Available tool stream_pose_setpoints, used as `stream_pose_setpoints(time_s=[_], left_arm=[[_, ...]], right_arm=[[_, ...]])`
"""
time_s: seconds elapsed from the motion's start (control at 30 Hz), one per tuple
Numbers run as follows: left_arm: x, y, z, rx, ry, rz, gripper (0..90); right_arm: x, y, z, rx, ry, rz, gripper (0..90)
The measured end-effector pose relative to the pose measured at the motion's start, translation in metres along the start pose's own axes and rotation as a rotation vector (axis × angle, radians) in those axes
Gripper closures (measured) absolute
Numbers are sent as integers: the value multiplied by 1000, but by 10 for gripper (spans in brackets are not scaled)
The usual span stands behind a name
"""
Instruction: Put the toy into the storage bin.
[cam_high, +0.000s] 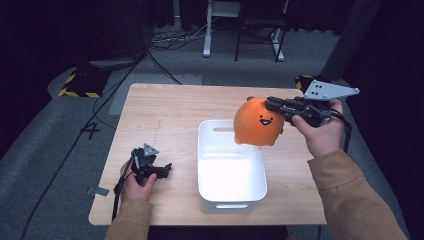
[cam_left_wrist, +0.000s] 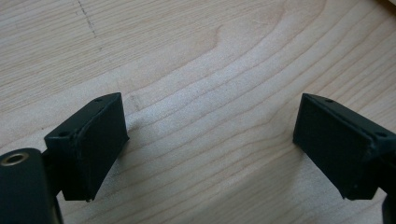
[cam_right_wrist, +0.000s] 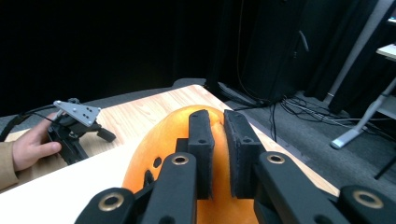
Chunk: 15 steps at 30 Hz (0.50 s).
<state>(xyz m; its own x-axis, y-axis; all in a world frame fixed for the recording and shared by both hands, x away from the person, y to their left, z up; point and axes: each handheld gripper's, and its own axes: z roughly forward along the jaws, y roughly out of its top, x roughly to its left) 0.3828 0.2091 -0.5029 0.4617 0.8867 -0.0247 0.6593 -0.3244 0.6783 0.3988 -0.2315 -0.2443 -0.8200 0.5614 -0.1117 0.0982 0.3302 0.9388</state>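
Both tongs differ: right tongs (cam_high: 270, 105) pinch the orange plush (cam_high: 257, 122), best lowered squarely into the white bin (cam_high: 231, 192), left tongs (cam_high: 162, 170) wide on the worktop (cam_high: 165, 110)

High view: set above, table (cam_high: 165, 107) seen whole.
Left gripper view: held close over bare tabletop.
Right gripper view: aimed across the table; left gripper (cam_right_wrist: 74, 130) shared with high view.

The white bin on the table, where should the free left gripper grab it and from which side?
Grip the white bin by its left wall, coming down from above. It's open-topped with thin upright walls, and that wall faces the open left gripper resting on the table.
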Motion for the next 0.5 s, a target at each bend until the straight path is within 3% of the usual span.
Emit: stream_pose_setpoints(time_s=[0.5], left_arm=[[0, 0, 0, 0, -1, 0, 101]], right_arm=[[14, 4, 29, 11, 48, -9, 823]])
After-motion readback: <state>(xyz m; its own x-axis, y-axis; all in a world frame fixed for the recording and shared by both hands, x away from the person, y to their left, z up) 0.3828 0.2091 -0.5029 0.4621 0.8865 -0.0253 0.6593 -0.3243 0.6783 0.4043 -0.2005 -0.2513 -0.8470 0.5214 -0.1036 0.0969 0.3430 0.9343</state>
